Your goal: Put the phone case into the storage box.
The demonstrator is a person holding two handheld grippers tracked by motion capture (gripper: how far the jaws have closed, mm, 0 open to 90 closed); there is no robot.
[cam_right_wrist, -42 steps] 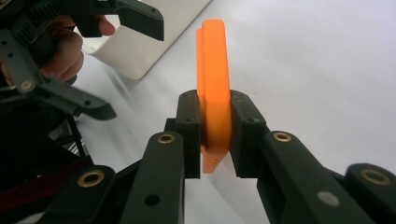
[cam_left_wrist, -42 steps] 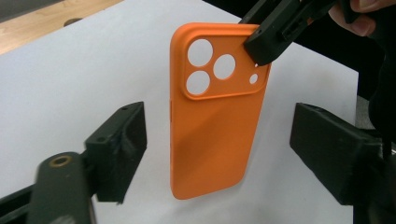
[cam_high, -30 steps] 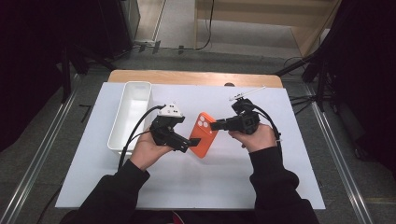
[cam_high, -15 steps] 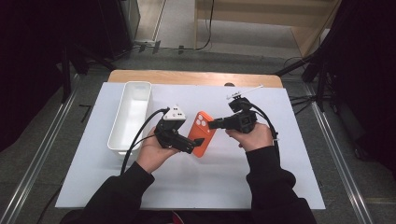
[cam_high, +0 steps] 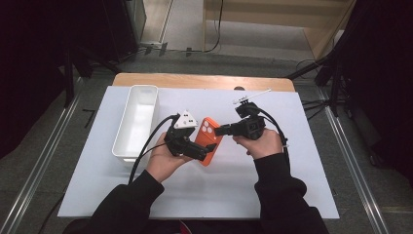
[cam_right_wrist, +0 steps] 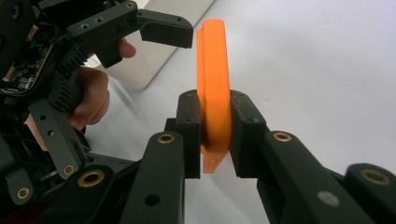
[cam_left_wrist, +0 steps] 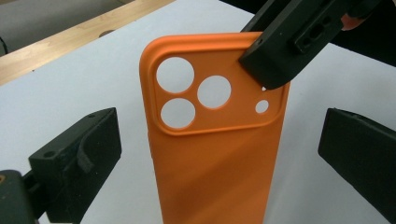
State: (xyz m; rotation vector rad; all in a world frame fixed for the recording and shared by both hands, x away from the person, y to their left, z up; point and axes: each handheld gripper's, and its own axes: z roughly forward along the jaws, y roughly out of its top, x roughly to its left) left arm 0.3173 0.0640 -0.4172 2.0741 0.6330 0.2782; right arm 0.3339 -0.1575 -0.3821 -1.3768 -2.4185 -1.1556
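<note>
The orange phone case [cam_high: 208,141] is being held above the middle of the bench [cam_high: 292,185], between the two hand-held grippers, with its camera-cutout end towards the far edge. It is being pinched at one corner beside the cutouts by the right hand-held gripper [cam_high: 220,130], whose jaws are being pressed together on the thin edge of the case; in the right gripper view the two black pads are being seen flat against both faces of the case [cam_right_wrist: 214,93], which is standing edge-on between them. The left hand-held gripper [cam_high: 207,152] is being held at the near end of the case with its jaws spread wide: in the left gripper view the case [cam_left_wrist: 219,154] is being shown running up between the jaws, with a clear gap on each side, so it is not being touched by them. In that same view the right gripper's jaw is being seen clamped over the upper corner of the case. A white tray [cam_high: 127,146] is being left lying on the bench near its left edge, just beside the left hand [cam_high: 163,163] and well apart from the right hand [cam_high: 264,144].
</note>
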